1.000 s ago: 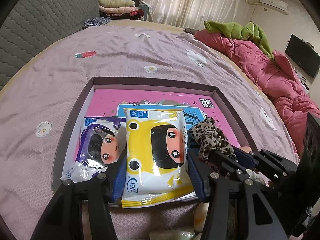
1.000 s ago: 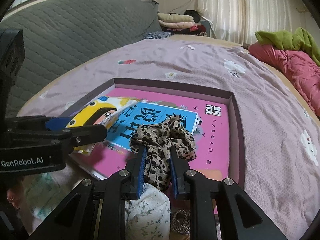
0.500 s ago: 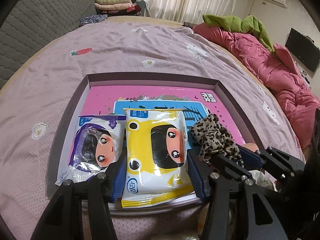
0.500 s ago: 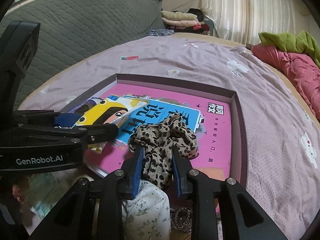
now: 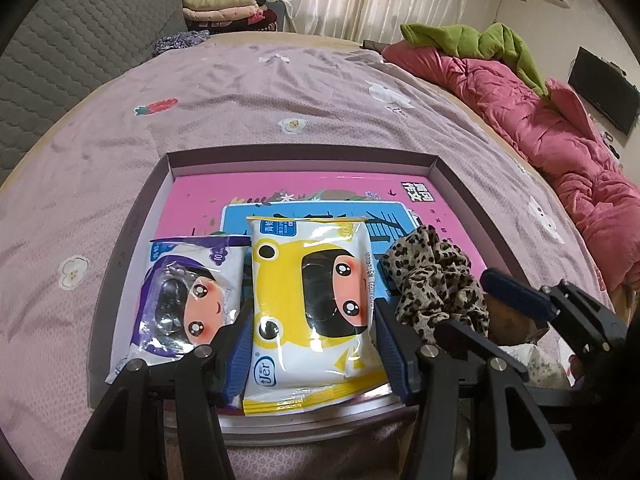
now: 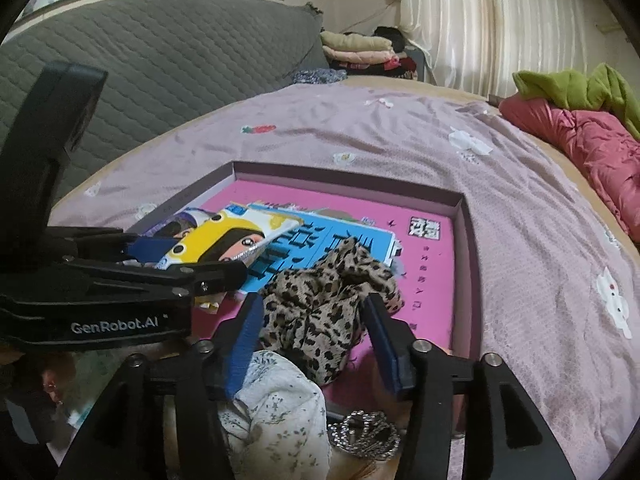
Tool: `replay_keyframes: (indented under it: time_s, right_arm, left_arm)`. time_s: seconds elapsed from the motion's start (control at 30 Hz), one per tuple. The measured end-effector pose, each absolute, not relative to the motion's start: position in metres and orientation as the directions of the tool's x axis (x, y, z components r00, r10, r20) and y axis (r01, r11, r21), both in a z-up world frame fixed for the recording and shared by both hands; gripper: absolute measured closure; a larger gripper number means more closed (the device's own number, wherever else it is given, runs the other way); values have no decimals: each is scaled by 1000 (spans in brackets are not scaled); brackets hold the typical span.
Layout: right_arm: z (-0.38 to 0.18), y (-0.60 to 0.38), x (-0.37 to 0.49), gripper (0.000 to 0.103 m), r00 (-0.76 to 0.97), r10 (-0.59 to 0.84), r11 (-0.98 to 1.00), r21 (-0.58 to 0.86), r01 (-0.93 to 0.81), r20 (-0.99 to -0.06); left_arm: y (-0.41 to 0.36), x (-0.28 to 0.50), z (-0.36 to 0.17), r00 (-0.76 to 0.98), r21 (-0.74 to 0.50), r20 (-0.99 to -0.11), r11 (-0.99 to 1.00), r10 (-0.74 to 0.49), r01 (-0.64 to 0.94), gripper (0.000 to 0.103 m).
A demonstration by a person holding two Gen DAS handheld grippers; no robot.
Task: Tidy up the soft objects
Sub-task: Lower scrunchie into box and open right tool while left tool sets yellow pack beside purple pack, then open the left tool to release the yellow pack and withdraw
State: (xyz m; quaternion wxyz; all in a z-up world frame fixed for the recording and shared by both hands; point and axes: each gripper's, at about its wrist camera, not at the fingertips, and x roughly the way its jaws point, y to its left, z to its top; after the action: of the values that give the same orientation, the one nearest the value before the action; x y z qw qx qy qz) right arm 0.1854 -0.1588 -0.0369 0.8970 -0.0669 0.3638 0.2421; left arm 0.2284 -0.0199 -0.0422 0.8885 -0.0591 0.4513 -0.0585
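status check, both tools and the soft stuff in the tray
Left tool open, astride the yellow wipes pack. Right tool open around the leopard scrunchie, which rests in the tray. Purple wipes pack beside the yellow one.

We see a yellow wet-wipe pack with a cartoon face lying flat in the shallow tray, its near end over the tray's front rim. Touching its left edge lies a purple wet-wipe pack. To its right sits a crumpled leopard-print scrunchie on the tray's pink floor.
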Motion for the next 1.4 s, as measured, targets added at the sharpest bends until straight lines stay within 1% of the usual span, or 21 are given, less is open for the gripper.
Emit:
replay_keyframes:
  time_s: [0.3, 0.37, 0.53, 0.73, 0.93, 1.2, 1.4]
  right_arm:
    - [-30, -168, 185, 45, 648, 371, 889, 53, -455, -665]
    - [-30, -170, 186, 42, 656, 360, 895, 48, -443, -664]
    - [-29, -174, 189, 41, 662, 355, 902, 56, -429, -660]
    - [-26, -176, 189, 40, 692, 326, 915, 29, -403, -645]
    - [-23, -184, 190, 35, 721, 301, 930, 24, -368, -624]
    - [-17, -197, 189, 34, 756, 280, 946, 36, -322, -592]
    - [-15, -203, 191, 34, 759, 276, 951, 55, -304, -590]
  left_arm:
    - [-22, 232, -50, 572, -149, -807, 988, -148, 45, 47]
    - [-22, 233, -52, 570, -148, -809, 988, -146, 43, 47]
    - [-23, 232, -55, 560, -146, -816, 988, -144, 41, 47]
    - [-22, 229, -57, 556, -153, -817, 987, -149, 40, 46]
    - [-22, 226, -57, 548, -158, -822, 987, -152, 37, 44]
    - [-18, 224, -55, 535, -182, -828, 983, -167, 25, 44]
    - [-16, 221, -54, 528, -185, -832, 983, -169, 23, 44]
